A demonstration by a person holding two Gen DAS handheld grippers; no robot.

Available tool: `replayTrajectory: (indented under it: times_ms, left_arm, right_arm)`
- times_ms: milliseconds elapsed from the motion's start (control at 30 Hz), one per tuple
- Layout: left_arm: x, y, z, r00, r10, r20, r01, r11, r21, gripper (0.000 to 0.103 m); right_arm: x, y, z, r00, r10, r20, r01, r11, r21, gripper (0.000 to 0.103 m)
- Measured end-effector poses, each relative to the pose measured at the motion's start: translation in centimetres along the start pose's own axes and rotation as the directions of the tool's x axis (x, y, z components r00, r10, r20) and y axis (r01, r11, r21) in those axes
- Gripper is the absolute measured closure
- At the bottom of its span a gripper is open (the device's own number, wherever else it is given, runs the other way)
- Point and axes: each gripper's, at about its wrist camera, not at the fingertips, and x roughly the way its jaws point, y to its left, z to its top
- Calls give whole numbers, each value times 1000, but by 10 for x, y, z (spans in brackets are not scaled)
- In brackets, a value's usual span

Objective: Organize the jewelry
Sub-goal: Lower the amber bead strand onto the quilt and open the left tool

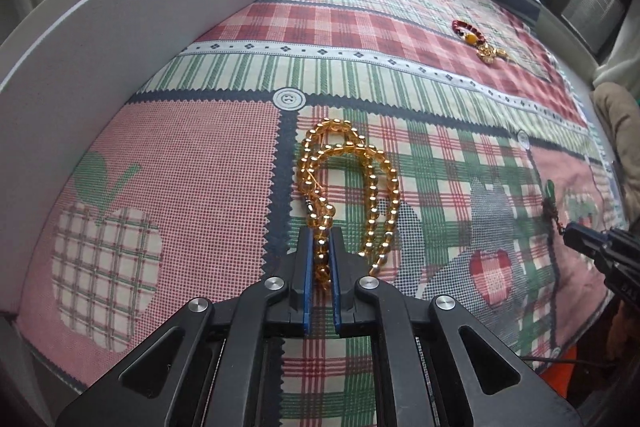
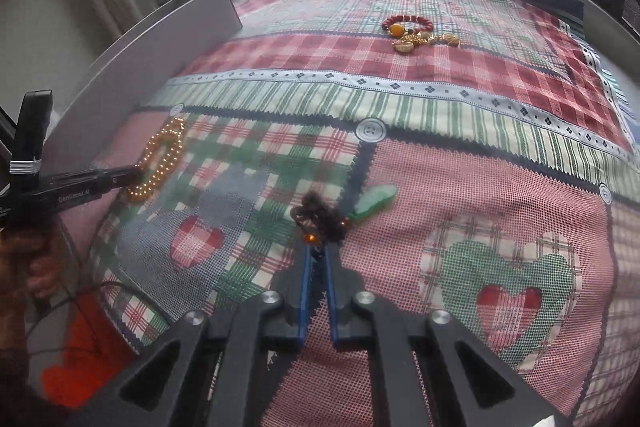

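Note:
In the left wrist view my left gripper (image 1: 321, 233) is shut on one end of an amber bead necklace (image 1: 352, 155), which trails in loops across the cloth ahead of the fingers. The right wrist view shows my right gripper (image 2: 319, 249) shut on a dark knotted cord (image 2: 320, 215) carrying a green pendant (image 2: 376, 201). Each gripper shows in the other's view: the right gripper (image 1: 570, 235) at the right edge, the left gripper (image 2: 134, 171) at the left beside the amber beads (image 2: 160, 157). A red bead bracelet with gold charms (image 1: 476, 41) (image 2: 412, 27) lies far back on the cloth.
A grey open box (image 1: 120, 27) (image 2: 140, 59) stands along the left side of the table. A patchwork tablecloth (image 2: 480, 167) covers the table, with a window behind it. An orange object (image 2: 80, 359) and a cable lie below the table's near-left edge.

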Motion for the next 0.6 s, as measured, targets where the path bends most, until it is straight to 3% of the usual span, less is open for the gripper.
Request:
replayTrajectory:
  times_ms: [367, 400, 433, 467, 500, 533, 600]
  left_arm:
    - [-5, 2, -9, 999, 31, 27, -32, 999, 18, 95]
    - [-9, 5, -12, 999, 25, 30, -25, 1000, 10, 88]
    - [-14, 7, -15, 999, 13, 34, -13, 1000, 2, 68]
    - [-19, 9, -19, 999, 1, 45, -1, 1000, -5, 57]
    - [-25, 12, -23, 998, -6, 60, 7, 1000, -12, 39]
    - [-32, 15, -27, 997, -10, 73, 11, 1000, -15, 33]
    - [-39, 20, -32, 997, -25, 73, 27, 999, -17, 33]
  right_arm:
    - [-1, 8, -10, 998, -55, 8, 55, 998, -13, 95]
    - [-2, 9, -11, 998, -65, 13, 65, 998, -17, 94]
    - [-4, 9, -12, 997, -72, 17, 72, 997, -12, 94]
    - [-7, 8, -14, 998, -67, 23, 67, 998, -2, 86]
    - [-13, 7, -17, 998, -55, 36, 55, 998, 12, 67]
    - [-20, 6, -20, 997, -46, 56, 45, 999, 26, 60]
    - [-33, 4, -29, 995, -48, 88, 45, 998, 41, 57]
